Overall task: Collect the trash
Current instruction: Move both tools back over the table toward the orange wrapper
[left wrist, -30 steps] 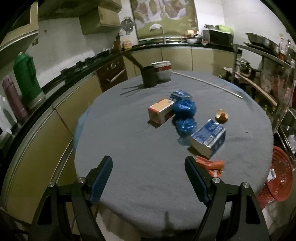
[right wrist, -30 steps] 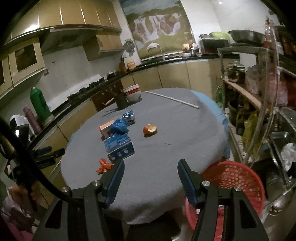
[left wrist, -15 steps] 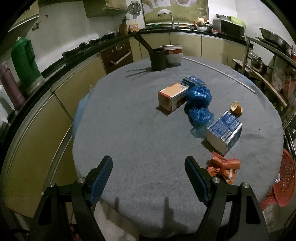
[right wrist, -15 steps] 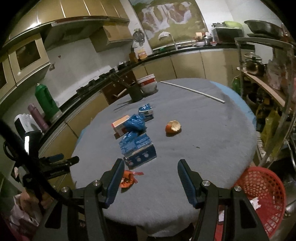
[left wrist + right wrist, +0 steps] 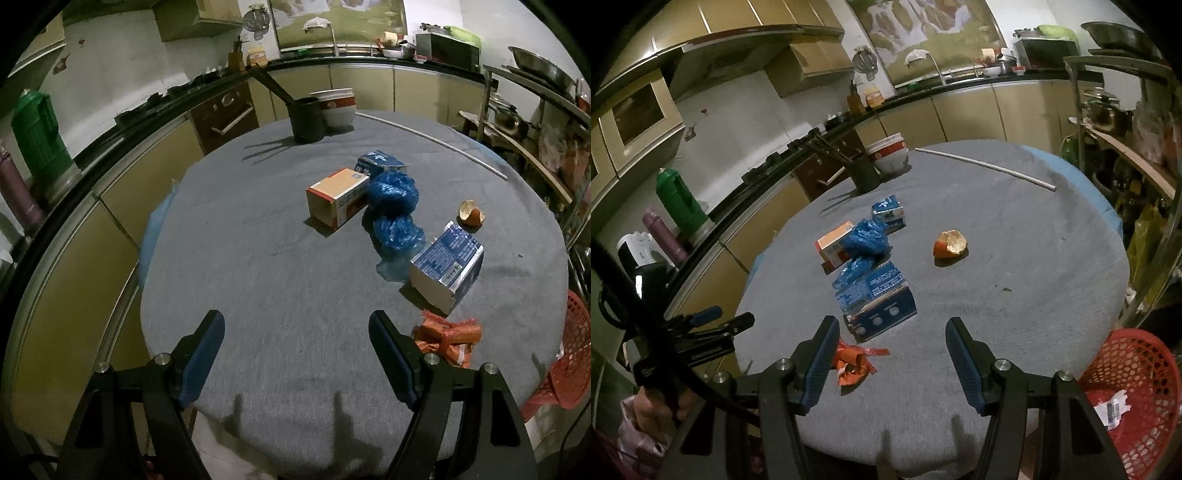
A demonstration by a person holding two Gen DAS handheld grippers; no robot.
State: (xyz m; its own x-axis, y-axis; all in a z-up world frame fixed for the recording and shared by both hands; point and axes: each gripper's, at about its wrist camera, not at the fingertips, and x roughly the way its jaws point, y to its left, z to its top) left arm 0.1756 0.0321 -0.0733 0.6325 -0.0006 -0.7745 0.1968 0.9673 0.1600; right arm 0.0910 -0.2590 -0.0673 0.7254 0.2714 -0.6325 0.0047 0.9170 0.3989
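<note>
Trash lies on a round table with a grey cloth (image 5: 258, 295): a crumpled orange wrapper (image 5: 448, 338) (image 5: 855, 363), a blue-and-white carton (image 5: 447, 267) (image 5: 877, 304), two crumpled blue bags (image 5: 395, 210) (image 5: 866, 240), an orange-and-white box (image 5: 336, 197) (image 5: 833, 247), a small blue carton (image 5: 380, 164) (image 5: 888, 214) and an orange peel (image 5: 471, 214) (image 5: 951, 243). My left gripper (image 5: 297, 354) hangs open over the near table edge, the wrapper just right of its right finger. My right gripper (image 5: 890, 354) is open too, with nothing between its fingers; the wrapper lies by its left finger. A red mesh basket (image 5: 1134, 384) (image 5: 569, 362) stands beside the table.
At the table's far side stand a black cup holding sticks (image 5: 306, 120), a white bowl (image 5: 338, 107) and a long white rod (image 5: 986, 166). Cabinets and a counter curve along the left. A metal rack (image 5: 1126, 129) with pots stands to the right.
Both grippers have come closer to the table and tilted down a little. The trash now sits nearer in both views, and the wrapper has come up beside the fingers. Both jaws stay as wide as before.
</note>
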